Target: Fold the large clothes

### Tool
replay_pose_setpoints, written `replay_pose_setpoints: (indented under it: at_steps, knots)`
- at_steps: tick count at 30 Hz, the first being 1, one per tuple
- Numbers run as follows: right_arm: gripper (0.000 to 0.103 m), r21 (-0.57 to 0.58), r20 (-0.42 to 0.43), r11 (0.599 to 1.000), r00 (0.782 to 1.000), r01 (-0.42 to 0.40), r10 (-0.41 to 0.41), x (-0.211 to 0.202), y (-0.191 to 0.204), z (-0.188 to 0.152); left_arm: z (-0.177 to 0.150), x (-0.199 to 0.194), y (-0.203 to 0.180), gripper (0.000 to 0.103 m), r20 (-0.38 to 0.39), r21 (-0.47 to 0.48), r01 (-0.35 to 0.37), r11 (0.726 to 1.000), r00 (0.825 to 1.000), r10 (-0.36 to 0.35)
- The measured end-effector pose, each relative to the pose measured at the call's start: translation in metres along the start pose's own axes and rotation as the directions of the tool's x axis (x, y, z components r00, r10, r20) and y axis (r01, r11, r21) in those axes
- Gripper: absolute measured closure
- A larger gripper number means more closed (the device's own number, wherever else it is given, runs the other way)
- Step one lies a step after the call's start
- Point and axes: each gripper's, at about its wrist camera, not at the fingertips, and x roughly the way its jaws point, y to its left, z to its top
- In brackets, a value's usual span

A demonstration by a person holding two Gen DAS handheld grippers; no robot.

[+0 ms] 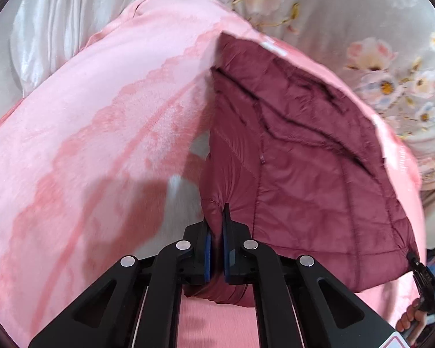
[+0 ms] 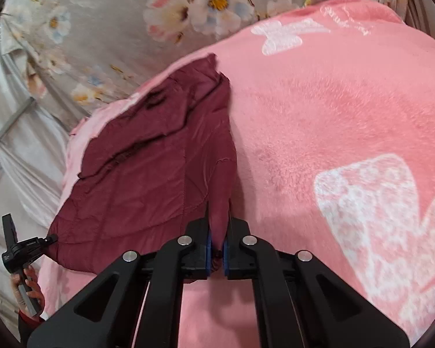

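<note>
Right tool (image 2: 217,249) clamped on a bunched fold of the dark maroon quilted puffer jacket (image 2: 148,171), fabric pinched between the blue pads (image 2: 208,250). Jacket lies spread to the left over a fluffy pink blanket with white butterfly prints (image 2: 319,133). Left tool (image 2: 47,240) grips the jacket's far lower-left corner, its handle held in a hand (image 2: 29,290). Grey floral bedsheet (image 2: 107,29) beyond the blanket.

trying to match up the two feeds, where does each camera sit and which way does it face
Left wrist: on the left tongs, facing along them over the maroon jacket on the pink blanket; the right tongs and hand show at right.
Right wrist: on the right tongs, looking along the jacket's other corner; left tongs and hand show at left.
Shared: jacket, blanket, floral sheet.
</note>
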Motion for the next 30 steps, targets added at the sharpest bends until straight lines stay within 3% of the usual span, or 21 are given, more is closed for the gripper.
replay_pose_setpoints:
  at_steps: [4,8,11,14,17,21,24,28,30]
  knots:
    - [0.1,-0.089,0.084,0.996,0.996,-0.014,0.021,-0.071,0.012,-0.016,-0.021,-0.053,0.005,0.1,0.011,0.017,0.069,0.997,0.998,-0.07]
    - [0.1,-0.103,0.175,0.995,0.985,0.009,0.009,-0.131,0.017,-0.019,-0.037,-0.112,0.005,0.1,0.057,0.027,0.138,0.99,0.989,-0.139]
    - [0.1,-0.093,0.263,0.996,0.964,0.001,0.024,-0.161,0.022,-0.007,-0.037,-0.15,-0.007,0.1,0.127,0.069,0.153,0.986,0.979,-0.16]
    - [0.1,-0.098,0.333,0.995,0.941,-0.022,0.054,-0.169,0.031,0.016,-0.021,-0.16,-0.024,0.1,0.165,0.118,0.144,0.983,0.973,-0.162]
    - [0.1,-0.103,0.354,0.994,0.933,-0.036,0.071,-0.14,0.037,0.054,0.013,-0.139,-0.034,0.099,0.172,0.137,0.101,0.985,0.977,-0.124]
    - [0.099,-0.045,0.32,0.998,0.946,-0.046,0.058,-0.073,0.03,0.107,0.066,-0.091,-0.039,0.095,0.171,0.121,0.031,0.992,0.984,-0.051]
    - [0.097,-0.024,0.288,1.0,0.958,-0.006,0.012,-0.021,0.03,0.136,0.108,-0.036,-0.042,0.089,0.168,0.121,-0.085,0.989,0.984,0.064]
    - [0.092,0.012,0.249,0.999,0.968,0.037,-0.039,0.037,0.025,0.155,0.137,0.032,-0.047,0.087,0.113,0.119,-0.184,0.976,0.979,0.171]
    - [0.085,0.017,0.271,0.998,0.96,0.063,-0.065,0.053,0.022,0.16,0.146,0.062,-0.045,0.086,0.078,0.097,-0.197,0.976,0.979,0.19]
